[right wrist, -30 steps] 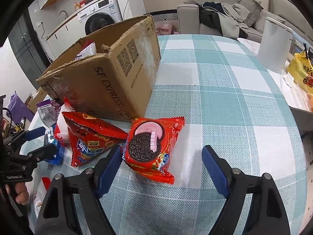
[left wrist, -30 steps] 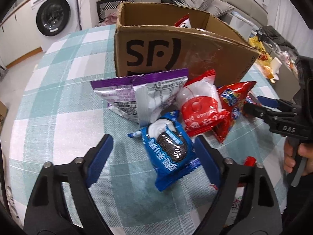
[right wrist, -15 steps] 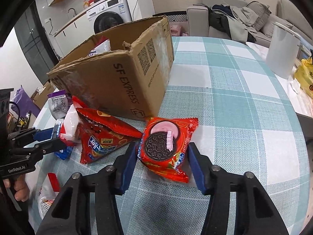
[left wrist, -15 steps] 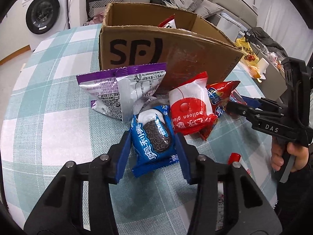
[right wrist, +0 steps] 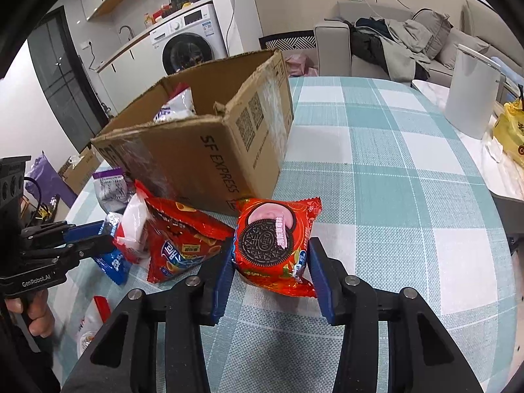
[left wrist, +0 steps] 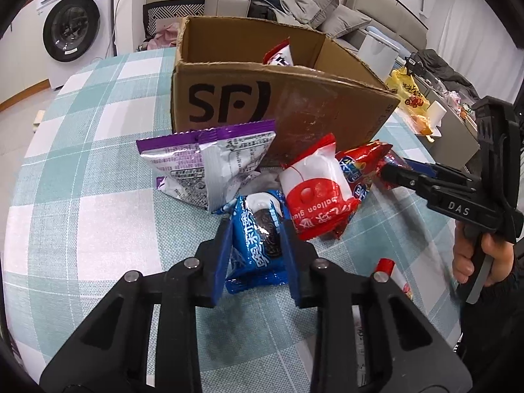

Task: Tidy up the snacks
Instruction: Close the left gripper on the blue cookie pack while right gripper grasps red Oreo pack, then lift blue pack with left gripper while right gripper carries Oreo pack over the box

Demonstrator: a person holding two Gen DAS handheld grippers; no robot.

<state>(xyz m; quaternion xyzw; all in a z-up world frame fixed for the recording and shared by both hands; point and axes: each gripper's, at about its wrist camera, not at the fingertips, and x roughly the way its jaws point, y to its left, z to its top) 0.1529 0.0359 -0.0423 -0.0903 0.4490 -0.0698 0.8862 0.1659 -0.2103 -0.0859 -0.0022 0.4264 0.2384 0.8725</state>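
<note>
Two cookie packs gripped: my left gripper (left wrist: 255, 245) clamps the blue pack (left wrist: 258, 245), my right gripper (right wrist: 270, 262) is closing on the red pack (right wrist: 273, 242); several snacks remain outside the cardboard box (right wrist: 209, 150).

Far beyond the jaws, a white front-loading washing machine (left wrist: 73, 28) stands against the wall. A grey sofa heaped with clothes (right wrist: 398, 44) lies behind the table, up and right of the jaws. Right of them stand a white cylindrical bin (right wrist: 471, 93) and a yellow plastic bag (right wrist: 511, 134).
</note>
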